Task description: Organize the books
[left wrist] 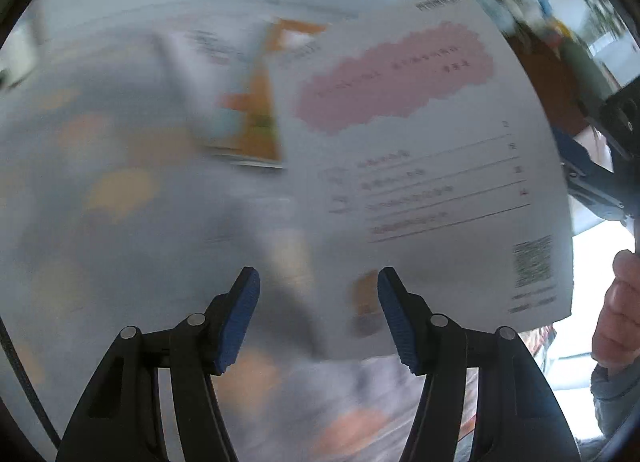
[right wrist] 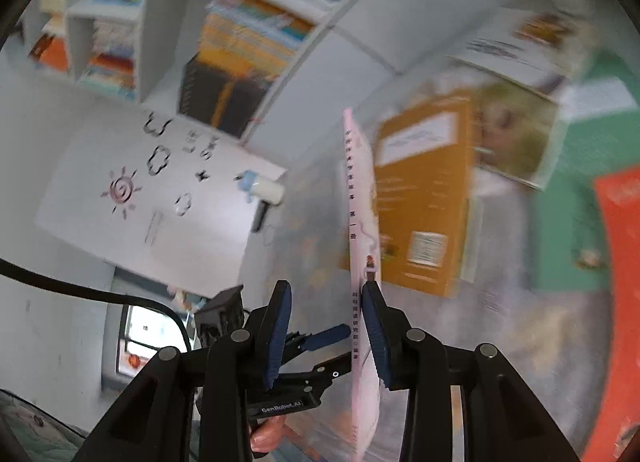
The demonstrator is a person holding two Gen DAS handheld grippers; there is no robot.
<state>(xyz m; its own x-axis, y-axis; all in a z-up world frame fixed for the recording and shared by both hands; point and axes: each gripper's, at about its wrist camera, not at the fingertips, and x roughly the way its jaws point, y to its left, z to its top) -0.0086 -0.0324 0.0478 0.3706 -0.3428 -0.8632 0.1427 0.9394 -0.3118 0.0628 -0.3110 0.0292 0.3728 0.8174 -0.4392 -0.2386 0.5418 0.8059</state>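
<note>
Left tongs: my left gripper stands wide open with nothing between its blue pads; the book's back cover fills the view just ahead of them.

Right tongs: my right gripper is part open. The thin pink book stands on edge in the gap, spine toward the camera, its cover lying against the right-hand pad; the other pad stands clear of it. I judge this a resting contact, not a clamp, though the blur leaves me unsure.

Book: held up in the air between my two hands, its white back cover with a pink patch facing the left camera. The other gripper's fingers show at its far edge in each view.

Destination: white shelves packed with book spines, up and to the left in the right view, well apart from the book. An orange book and others lie on the patterned surface beyond.

Step in hand: I read it as passing or steadying the book before shelving.

Doing it well: close one pair of pads squarely on the spine edge before the other lets go; keep the book upright so it slides in spine out; move slower, since a thin paperback flexes and can slip from one pad.
</note>
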